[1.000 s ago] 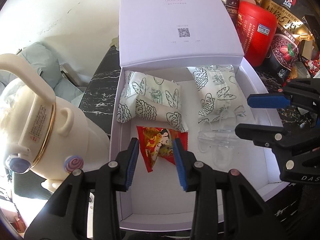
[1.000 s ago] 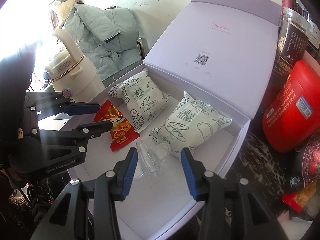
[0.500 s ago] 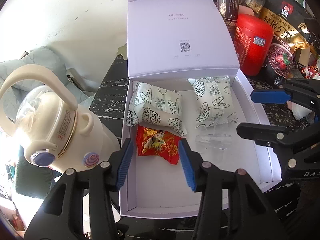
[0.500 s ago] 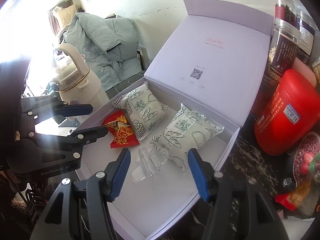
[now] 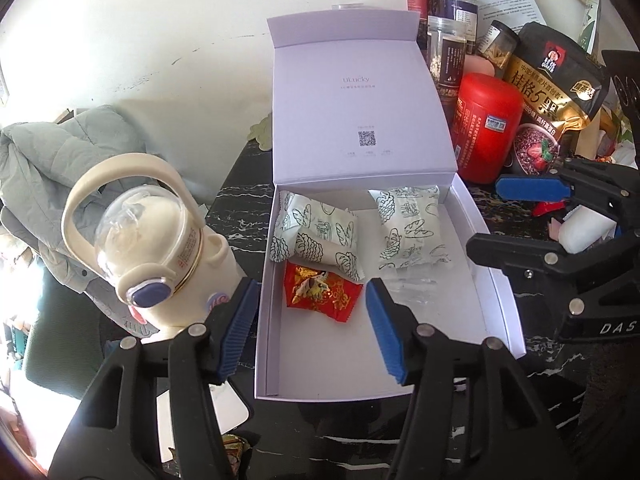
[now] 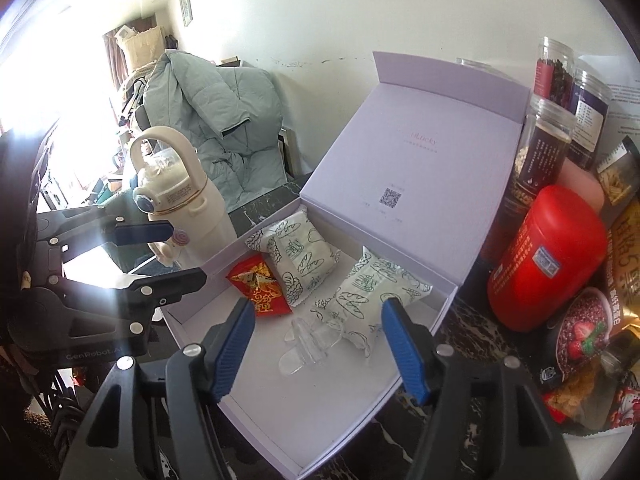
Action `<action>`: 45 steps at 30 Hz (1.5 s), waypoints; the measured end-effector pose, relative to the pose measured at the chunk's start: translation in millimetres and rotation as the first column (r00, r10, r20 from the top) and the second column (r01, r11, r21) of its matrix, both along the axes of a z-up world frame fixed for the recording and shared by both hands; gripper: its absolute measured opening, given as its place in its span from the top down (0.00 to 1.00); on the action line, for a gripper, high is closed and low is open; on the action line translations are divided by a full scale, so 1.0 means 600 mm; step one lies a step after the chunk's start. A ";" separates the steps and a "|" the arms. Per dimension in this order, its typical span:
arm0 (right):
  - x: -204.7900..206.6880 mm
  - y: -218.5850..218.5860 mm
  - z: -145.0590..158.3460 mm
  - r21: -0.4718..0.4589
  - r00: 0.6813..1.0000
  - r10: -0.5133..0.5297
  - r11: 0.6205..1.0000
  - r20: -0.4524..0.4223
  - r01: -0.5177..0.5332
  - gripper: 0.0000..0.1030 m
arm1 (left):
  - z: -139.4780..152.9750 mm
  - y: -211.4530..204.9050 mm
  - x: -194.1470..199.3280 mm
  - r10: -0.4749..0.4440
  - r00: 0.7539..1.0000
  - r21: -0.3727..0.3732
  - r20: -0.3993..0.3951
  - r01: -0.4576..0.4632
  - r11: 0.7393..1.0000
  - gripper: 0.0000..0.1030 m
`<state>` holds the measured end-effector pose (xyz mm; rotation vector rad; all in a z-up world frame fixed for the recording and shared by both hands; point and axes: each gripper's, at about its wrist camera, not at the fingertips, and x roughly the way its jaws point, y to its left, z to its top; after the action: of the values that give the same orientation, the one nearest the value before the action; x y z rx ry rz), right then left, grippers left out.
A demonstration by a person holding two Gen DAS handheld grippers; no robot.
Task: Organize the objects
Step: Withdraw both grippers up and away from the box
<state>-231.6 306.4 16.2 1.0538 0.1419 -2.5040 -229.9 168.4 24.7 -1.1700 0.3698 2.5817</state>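
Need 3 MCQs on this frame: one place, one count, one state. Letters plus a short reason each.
1. Where does the red foil snack packet lie?
A. in the open lavender cardboard box
B. on the marble counter
C. on the cream kettle

2. How many white pouches with green line drawings are in the box?
A. one
B. two
C. four

3. What state is the left hand-held gripper in?
A. shut on the packet
B. shut, empty
C. open, empty

Answers:
1 A: the packet rests on the box floor, at its left side.
2 B: one pouch at the left, one at the right.
3 C: its blue pads stand wide apart with nothing between them.
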 end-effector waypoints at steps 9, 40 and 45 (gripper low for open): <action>0.045 -0.015 0.036 -0.032 0.998 0.030 0.999 -0.063 -0.032 0.30 | 0.055 -0.024 0.055 0.043 0.996 0.013 -0.079 -0.042 0.999 0.42; 0.142 -0.110 0.019 -0.107 0.982 0.179 0.977 -0.054 -0.184 0.26 | 0.072 -0.126 0.202 0.200 0.969 0.045 -0.146 -0.196 0.980 0.29; 0.158 -0.147 0.013 -0.102 0.965 0.253 0.960 -0.066 -0.259 0.26 | 0.065 -0.152 0.232 0.236 0.958 0.020 -0.161 -0.235 0.972 0.29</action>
<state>-136.6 218.0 23.8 0.8667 0.1436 -2.2783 -90.7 77.1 63.7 -1.0627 0.2773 2.8943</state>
